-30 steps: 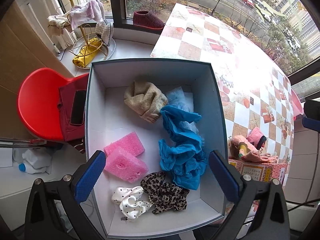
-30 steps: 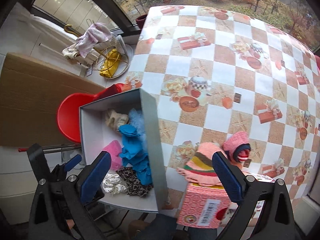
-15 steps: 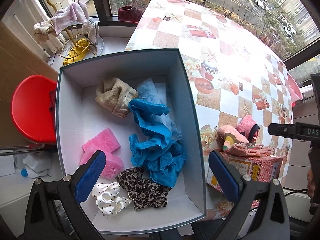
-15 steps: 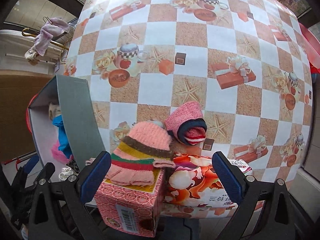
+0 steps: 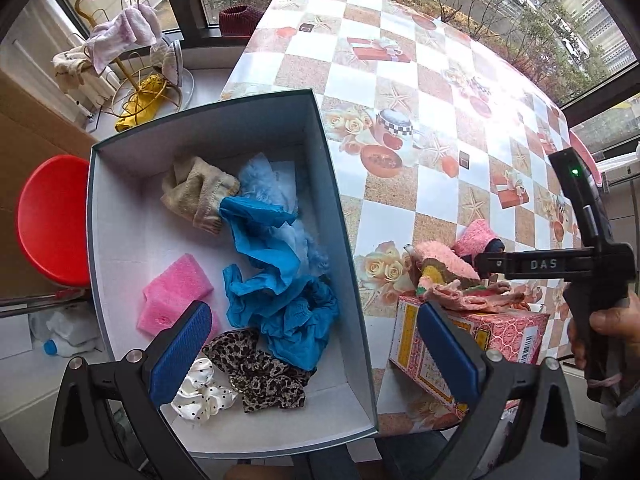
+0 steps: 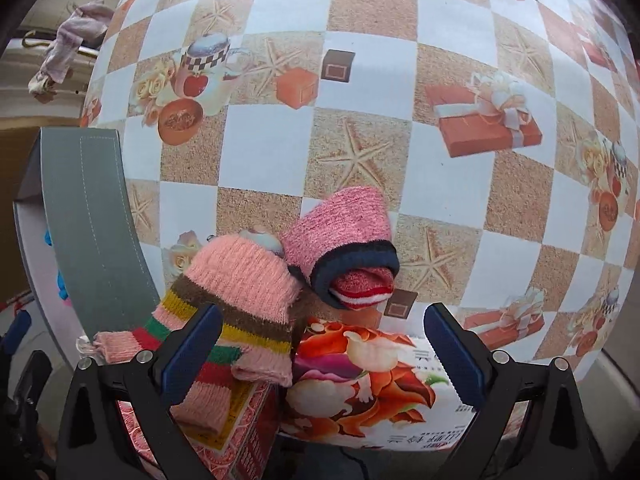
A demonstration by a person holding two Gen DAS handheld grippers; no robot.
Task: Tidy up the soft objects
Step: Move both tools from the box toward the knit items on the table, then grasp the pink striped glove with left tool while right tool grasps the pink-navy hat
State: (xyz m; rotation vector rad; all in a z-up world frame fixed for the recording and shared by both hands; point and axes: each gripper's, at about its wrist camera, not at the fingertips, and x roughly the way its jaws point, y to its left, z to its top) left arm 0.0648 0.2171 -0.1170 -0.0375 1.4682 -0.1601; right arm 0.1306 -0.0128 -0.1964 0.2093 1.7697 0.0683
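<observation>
Left wrist view: the left tool (image 5: 312,344) hangs wide apart and holds nothing, above the near end of an open grey cardboard box with a white inside (image 5: 340,216) that stands at the left edge of the table (image 5: 420,92), which wears a checked cloth printed with gifts and starfish. Inside the box lie a crumpled blue fabric piece (image 5: 276,272), a beige knitted sock (image 5: 196,194), a pale blue fluffy item (image 5: 268,184) under the blue fabric, two pink foam sponges (image 5: 172,300), a leopard-print scrunchie (image 5: 260,372) and a white dotted satin scrunchie (image 5: 202,394) touching it. To the right of the box stands a pink patterned carton (image 5: 504,336) with a pink striped knitted glove (image 5: 452,276) draped over its top. A person's hand (image 5: 608,332) grips the handle of the right tool at the right edge.

Right wrist view: the right tool (image 6: 318,352) is spread wide and empty, low over the carton (image 6: 360,384). The glove (image 6: 236,304), banded in brown, yellow, green and red, lies over the carton's left top, with the tool's left finger (image 6: 192,352) in front of it; whether they touch I cannot tell. Just beyond, on the table (image 6: 360,80), lies a rolled pink fuzzy sock with a navy cuff (image 6: 344,240), a red-and-white striped piece showing in its opening. The box wall (image 6: 92,220) stands to the left.
</observation>
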